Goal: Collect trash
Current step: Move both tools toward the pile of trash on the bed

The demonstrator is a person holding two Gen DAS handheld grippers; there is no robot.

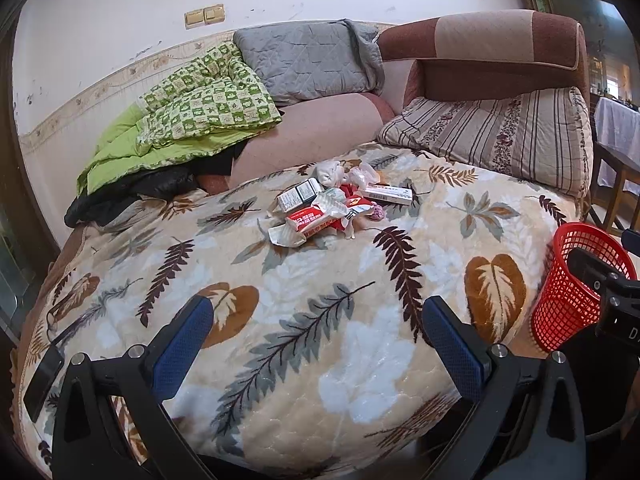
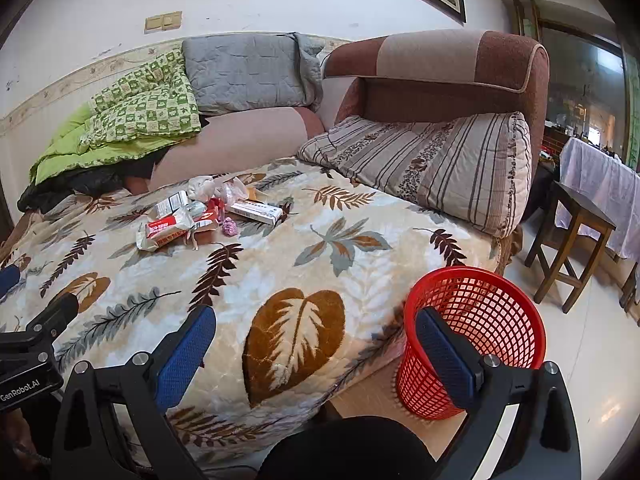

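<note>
So both grippers are wide open and holding nothing. The left gripper sits low in its frame over the leaf-print blanket, and the right gripper is low in its frame too. The trash pile of wrappers, small boxes and wadded tissue is mid-frame on the blanket, well apart from both. The red basket stands on the floor at lower right, just beside the bed edge.

Sitting on the blanket: one trash pile, including two boxes. Beside the blanket: one red basket. Resting behind it: two pillows. Two grippers showing.
</note>
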